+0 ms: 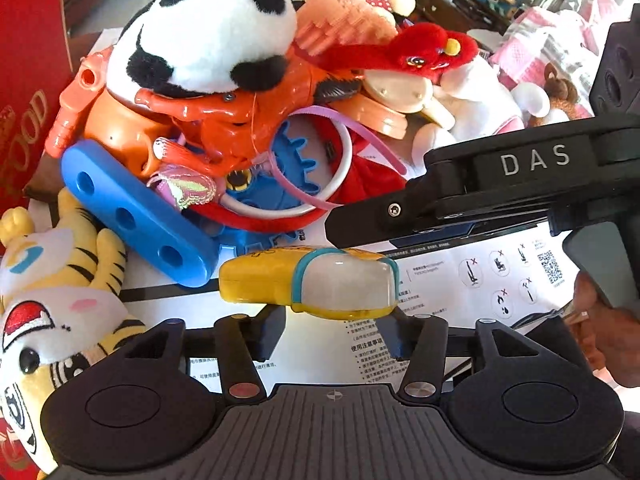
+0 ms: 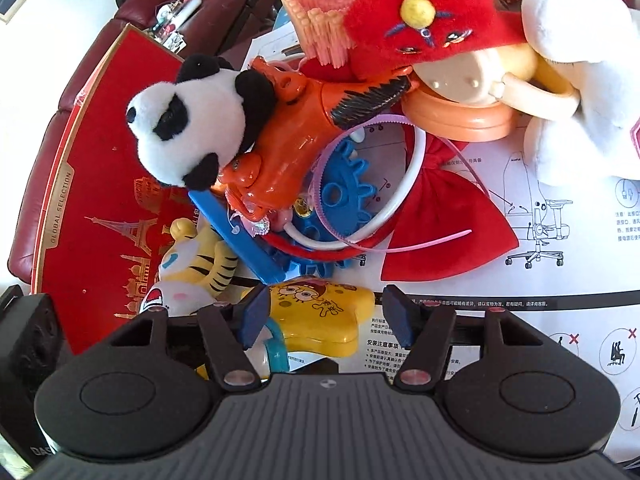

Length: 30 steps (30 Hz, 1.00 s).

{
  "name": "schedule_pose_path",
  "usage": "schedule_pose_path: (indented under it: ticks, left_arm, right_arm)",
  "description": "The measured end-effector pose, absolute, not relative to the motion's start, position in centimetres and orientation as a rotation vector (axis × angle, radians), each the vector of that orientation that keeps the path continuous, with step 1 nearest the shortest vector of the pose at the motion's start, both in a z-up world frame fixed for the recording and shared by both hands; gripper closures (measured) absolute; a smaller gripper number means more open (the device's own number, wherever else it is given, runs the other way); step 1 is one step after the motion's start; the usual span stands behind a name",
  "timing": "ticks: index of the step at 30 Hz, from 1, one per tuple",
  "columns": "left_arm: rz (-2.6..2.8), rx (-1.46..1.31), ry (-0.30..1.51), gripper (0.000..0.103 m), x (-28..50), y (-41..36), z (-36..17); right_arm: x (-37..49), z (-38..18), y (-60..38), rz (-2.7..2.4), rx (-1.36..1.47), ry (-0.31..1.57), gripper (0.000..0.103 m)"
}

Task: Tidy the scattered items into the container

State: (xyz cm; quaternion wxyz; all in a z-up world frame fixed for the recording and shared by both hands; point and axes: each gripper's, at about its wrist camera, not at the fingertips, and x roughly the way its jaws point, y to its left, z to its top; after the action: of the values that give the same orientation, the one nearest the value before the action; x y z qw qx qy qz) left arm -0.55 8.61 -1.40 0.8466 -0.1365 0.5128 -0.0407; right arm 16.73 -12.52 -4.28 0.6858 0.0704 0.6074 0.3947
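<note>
A yellow SpongeBob toy [image 1: 308,282] with a clear cap and teal trim lies on the white instruction sheet [image 1: 460,280]. My left gripper [image 1: 332,336] is open, its fingers on either side of the toy's near edge. My right gripper [image 2: 326,316] is open above the same toy [image 2: 320,312], jaws straddling it; it shows in the left wrist view [image 1: 360,220] just over the toy. Behind lies a pile: panda plush [image 1: 208,28], orange plastic toy [image 1: 224,120], blue gear toy [image 1: 140,216], red bow headband [image 2: 440,224]. The red box [image 2: 120,200] lies to the left.
A tiger plush [image 1: 52,300] lies at the left beside the red box [image 1: 24,92]. A red plush snake [image 1: 424,54], a peach comb-like toy [image 1: 344,12], white plush [image 2: 580,80] and orange dishes [image 2: 460,120] crowd the back. A sofa [image 2: 160,8] stands behind.
</note>
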Motion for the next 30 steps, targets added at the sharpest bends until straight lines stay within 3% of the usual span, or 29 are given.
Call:
schedule_pose_path:
  ticks: [4, 14, 17, 21, 24, 27, 28, 30]
  left_arm:
    - [-0.098, -0.297, 1.074, 0.027, -0.5, 7.7, -1.6]
    - [-0.06, -0.401, 1.102, 0.025, -1.3, 8.6, -3.0]
    - [-0.025, -0.407, 1.105, 0.03, -0.8, 9.2, -3.4]
    - [-0.013, -0.355, 1.111, 0.058, 0.4, 8.4, -4.2]
    - [-0.014, -0.299, 1.103, 0.072, 0.7, 7.5, -4.1]
    - [-0.025, -0.276, 1.099, 0.068, 0.6, 7.0, -3.7]
    - [-0.038, -0.279, 1.107, 0.055, 0.7, 6.9, -3.7]
    - [-0.046, -0.268, 1.126, 0.048, 0.8, 6.6, -3.7]
  right_arm:
    - [16.6, -4.7, -12.9, 0.878, 0.169, 1.384, 0.032]
    - [15.8, -6.6, -13.0, 0.868, 0.186, 1.462, 0.031]
    - [15.6, -7.0, -12.8, 0.87, 0.185, 1.47, 0.031]
    - [15.7, -7.0, -12.8, 0.864, 0.183, 1.466, 0.03]
    - [15.7, -7.0, -12.9, 0.849, 0.18, 1.463, 0.027]
    - [15.8, -7.2, -13.1, 0.842, 0.19, 1.478, 0.027]
    - [15.9, -7.3, -13.1, 0.842, 0.194, 1.487, 0.027]
    - [15.9, -7.7, -13.2, 0.839, 0.216, 1.51, 0.027]
